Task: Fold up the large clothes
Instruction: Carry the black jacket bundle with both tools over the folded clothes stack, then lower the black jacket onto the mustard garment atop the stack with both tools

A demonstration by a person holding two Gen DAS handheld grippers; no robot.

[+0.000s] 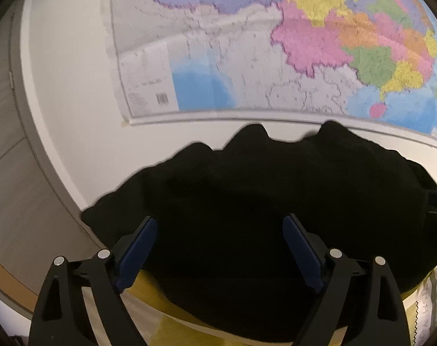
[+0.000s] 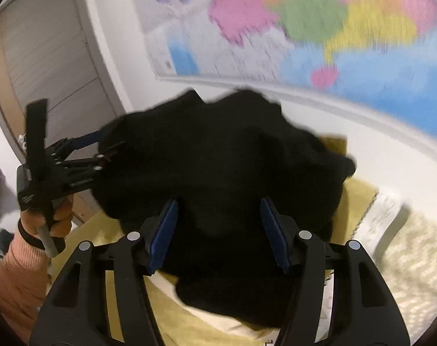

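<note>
Both the left gripper and right gripper stand apart over the heaped black garment; contact is unclear.

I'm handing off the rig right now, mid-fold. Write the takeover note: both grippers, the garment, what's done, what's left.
Left gripper: fingers open, nothing pinched; the bunched black fabric garment lies just ahead of them.
Right gripper: fingers open over the same garment, holding nothing.
Garment: a rumpled heap on the yellow patterned bedding, below the colourful wall map.
Done: no neat fold is visible.
Left: spread it flat, then fold.
</note>
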